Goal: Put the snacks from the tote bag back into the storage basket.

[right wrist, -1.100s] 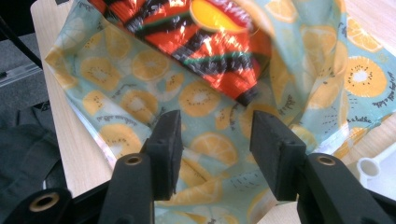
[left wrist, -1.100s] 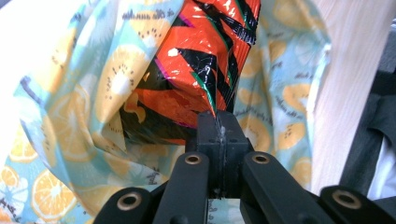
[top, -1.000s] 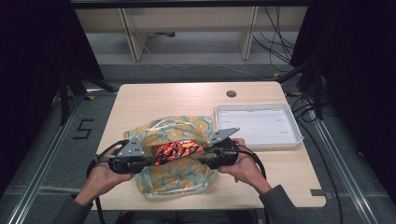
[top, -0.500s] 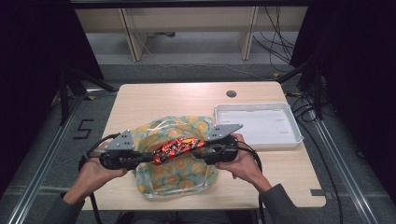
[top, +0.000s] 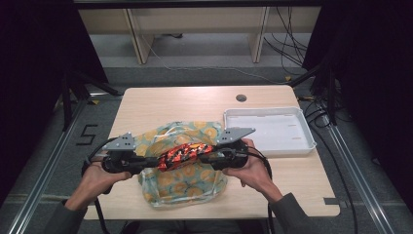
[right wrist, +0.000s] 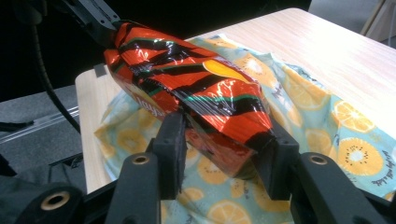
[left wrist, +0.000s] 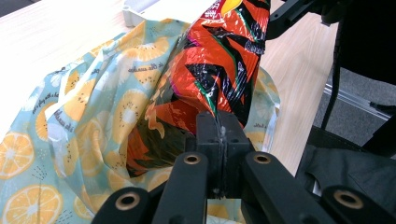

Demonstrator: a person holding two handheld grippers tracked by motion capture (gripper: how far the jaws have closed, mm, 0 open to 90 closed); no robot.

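An orange-red snack bag (top: 184, 153) with black stripes hangs level between my two grippers, just above an open plastic bag (top: 180, 185) printed with orange slices. My left gripper (top: 155, 163) is shut on the flat end seam of the snack bag (left wrist: 219, 60), jaws (left wrist: 219, 126) pinched tight together. My right gripper (top: 207, 157) straddles the other end of the snack bag (right wrist: 196, 88). Its jaws (right wrist: 224, 140) have just been closing and both pads press into the foil. The patterned bag (left wrist: 93, 107) lies crumpled on the table below.
A white empty tray (top: 272, 131) sits at the right of the wooden table (top: 185, 102), close behind my right hand. A round cable hole (top: 241, 97) marks the far edge. Cables trail from both grippers off the near edge.
My left gripper has shifted a little to the left, drawing the snack bag out longer. The right gripper has risen slightly and tightened on the bag's end.
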